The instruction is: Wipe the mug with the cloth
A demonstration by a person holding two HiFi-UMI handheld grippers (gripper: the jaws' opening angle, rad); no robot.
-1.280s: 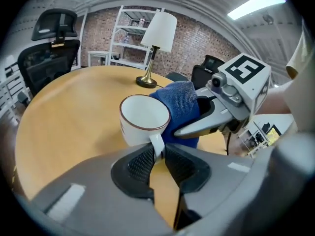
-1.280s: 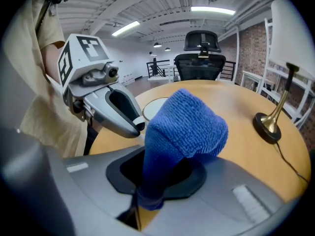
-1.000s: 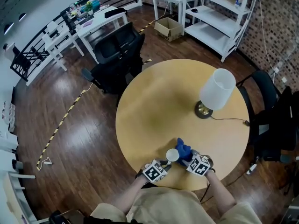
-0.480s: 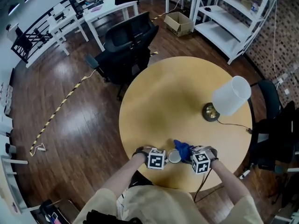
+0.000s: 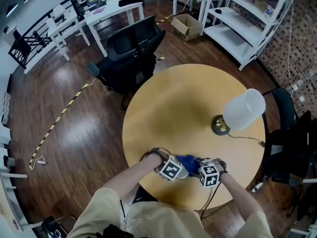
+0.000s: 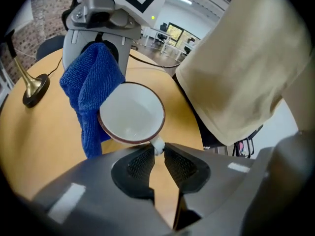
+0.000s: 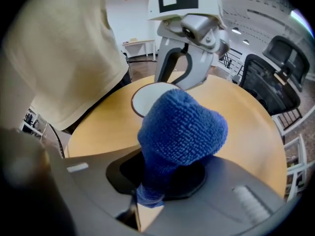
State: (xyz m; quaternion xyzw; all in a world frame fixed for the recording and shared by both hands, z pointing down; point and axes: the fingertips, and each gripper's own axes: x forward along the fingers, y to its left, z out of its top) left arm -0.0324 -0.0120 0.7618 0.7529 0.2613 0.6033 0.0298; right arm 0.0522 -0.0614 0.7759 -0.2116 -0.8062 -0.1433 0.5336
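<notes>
Held at its handle, the white mug with a dark rim sits in my left gripper, which is shut on the handle; its open mouth faces the left gripper view. A blue cloth is bunched up in my right gripper, which is shut on it. The cloth hangs against the mug's outer side, on its left in the left gripper view. In the head view both grippers meet over the table's near edge, the cloth between them; the mug is hidden there.
The round yellow table carries a lamp with a white shade and a brass base at the right, its cord trailing off the edge. A black office chair stands beyond the table, another chair at the right.
The left gripper has turned with the mug, so the mug's open mouth no longer shows in the head view. The cloth now lies over where the mug was seen.
</notes>
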